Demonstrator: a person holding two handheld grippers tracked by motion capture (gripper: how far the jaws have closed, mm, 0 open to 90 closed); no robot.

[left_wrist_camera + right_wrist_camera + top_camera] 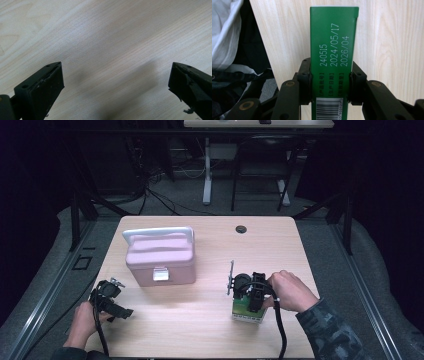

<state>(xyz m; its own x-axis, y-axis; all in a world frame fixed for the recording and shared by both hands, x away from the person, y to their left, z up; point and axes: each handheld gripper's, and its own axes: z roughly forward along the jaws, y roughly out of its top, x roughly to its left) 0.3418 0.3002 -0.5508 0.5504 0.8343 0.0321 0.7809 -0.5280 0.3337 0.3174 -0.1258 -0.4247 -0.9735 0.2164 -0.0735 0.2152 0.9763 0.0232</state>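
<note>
Your right tool (329,85) is clamped on the green box (333,50) near the counter's (210,330) front right, your left tool (116,82) gapes wide over bare pale wood, pink case (160,256) back left, dark room behind.

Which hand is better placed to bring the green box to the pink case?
The right. The right gripper is already shut on the green box. The left gripper is open over bare table, though nearer the pink case.

A lab: table (210,232) ringed by black curtains (cables (150,190) behind)
</note>
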